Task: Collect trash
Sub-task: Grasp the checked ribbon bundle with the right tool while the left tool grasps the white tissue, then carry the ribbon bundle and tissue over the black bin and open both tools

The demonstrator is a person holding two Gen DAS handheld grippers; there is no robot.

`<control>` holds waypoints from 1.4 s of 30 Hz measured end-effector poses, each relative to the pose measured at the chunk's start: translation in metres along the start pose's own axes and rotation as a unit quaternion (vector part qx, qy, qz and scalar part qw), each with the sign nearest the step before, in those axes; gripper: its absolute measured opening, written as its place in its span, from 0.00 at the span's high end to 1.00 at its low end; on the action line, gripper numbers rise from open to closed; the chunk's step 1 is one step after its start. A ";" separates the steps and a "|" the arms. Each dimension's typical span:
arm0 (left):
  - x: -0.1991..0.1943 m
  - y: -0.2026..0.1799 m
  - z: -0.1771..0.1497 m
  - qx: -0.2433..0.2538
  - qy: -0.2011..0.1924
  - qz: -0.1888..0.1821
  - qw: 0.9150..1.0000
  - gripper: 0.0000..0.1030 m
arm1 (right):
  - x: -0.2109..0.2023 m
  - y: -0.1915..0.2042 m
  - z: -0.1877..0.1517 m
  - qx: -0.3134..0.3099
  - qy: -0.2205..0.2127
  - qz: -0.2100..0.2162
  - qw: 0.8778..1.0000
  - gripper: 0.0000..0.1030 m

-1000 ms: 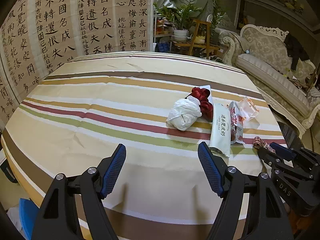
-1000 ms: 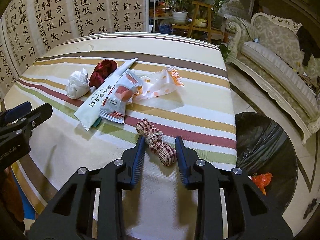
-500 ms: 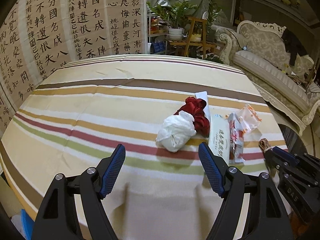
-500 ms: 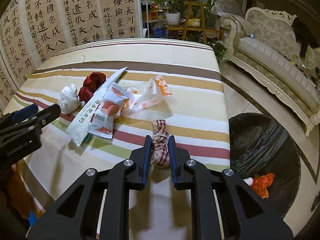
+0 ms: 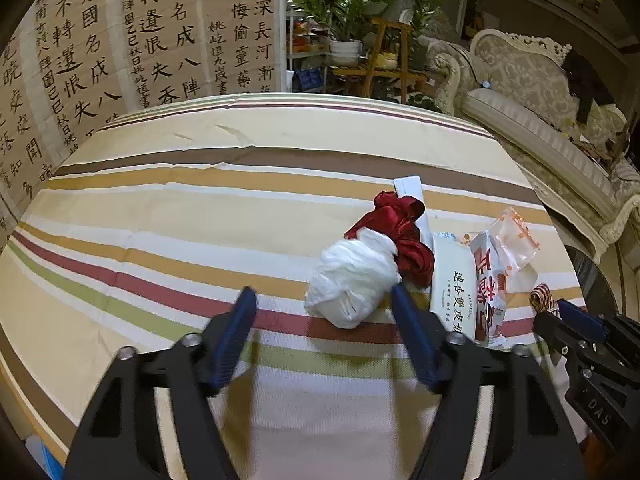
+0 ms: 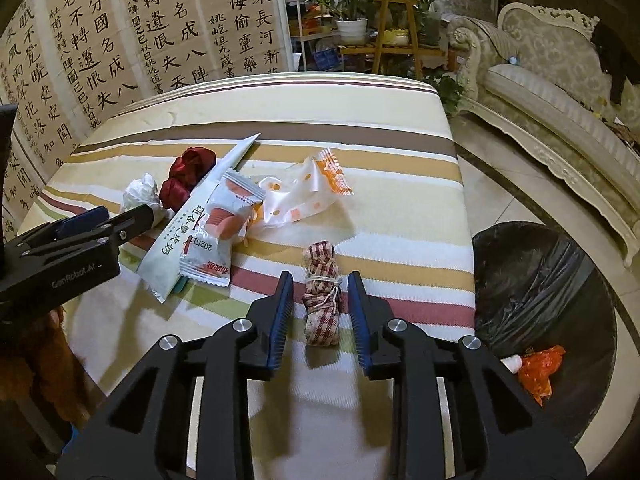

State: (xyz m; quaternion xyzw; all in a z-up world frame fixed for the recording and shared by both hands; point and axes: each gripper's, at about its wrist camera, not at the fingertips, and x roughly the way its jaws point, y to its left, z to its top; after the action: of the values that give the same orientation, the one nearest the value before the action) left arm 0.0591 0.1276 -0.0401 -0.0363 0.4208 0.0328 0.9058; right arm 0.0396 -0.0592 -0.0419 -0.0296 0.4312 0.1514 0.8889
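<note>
A: Right claw (image 6: 320, 312)?
B: Jaws opening, released. The checked cloth roll (image 6: 322, 294) lies on the striped surface (image 6: 384, 196) between the pads, with a gap on each side.

A: Left claw (image 5: 322, 312)?
B: Jaws closing, nothing pressed yet. The white crumpled wad (image 5: 352, 280) sits just past the tips, nearer the right finger, apparently touching it.

A: Other trash?
B: Red ribbon bundle (image 5: 400, 228) touching the wad's far side. To its right a long white packet (image 5: 452, 284), then a red-printed snack wrapper (image 5: 492, 280) lapping it, then a clear wrapper with orange dots (image 5: 518, 236). All on the surface, right half.

A: The bin?
B: Black-lined bin (image 6: 536, 280) on the floor, right of the surface's edge. Orange scrap (image 6: 538, 368) inside, near side.
</note>
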 end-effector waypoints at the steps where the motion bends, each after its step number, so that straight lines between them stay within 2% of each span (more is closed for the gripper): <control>1: 0.001 0.000 -0.001 0.004 0.003 -0.004 1.000 0.44 | 0.000 0.000 0.000 -0.001 0.000 -0.001 1.000 0.73; 4: 0.002 -0.001 -0.002 0.012 0.005 -0.008 1.000 0.56 | 0.001 0.004 0.000 -0.009 -0.002 -0.008 1.000 0.73; 6: 0.003 -0.002 -0.002 0.017 0.007 -0.014 1.000 0.69 | 0.001 0.005 0.000 -0.013 -0.003 -0.012 1.000 0.75; 9: 0.000 -0.003 -0.004 0.024 0.000 -0.018 1.000 0.74 | 0.001 0.006 0.000 -0.015 -0.004 -0.015 1.000 0.82; 21: -0.021 0.002 -0.013 0.006 -0.018 -0.012 1.000 0.77 | -0.005 0.003 -0.005 -0.007 -0.011 -0.014 1.000 0.83; 29: -0.044 -0.008 -0.019 0.005 -0.037 -0.022 0.999 0.77 | -0.027 -0.006 -0.012 0.006 -0.032 -0.024 0.999 0.83; 36: -0.063 -0.038 -0.025 0.021 -0.056 -0.048 0.997 0.77 | -0.050 -0.025 -0.024 0.026 -0.052 -0.045 0.997 0.83; 42: -0.069 -0.075 -0.031 0.047 -0.061 -0.077 0.994 0.77 | -0.071 -0.057 -0.035 0.054 -0.067 -0.080 0.993 0.83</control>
State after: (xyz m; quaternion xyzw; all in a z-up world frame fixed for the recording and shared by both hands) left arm -0.0024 0.0478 -0.0044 -0.0239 0.3619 -0.0546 0.9303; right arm -0.0112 -0.1372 -0.0132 -0.0054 0.3743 0.0581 0.9255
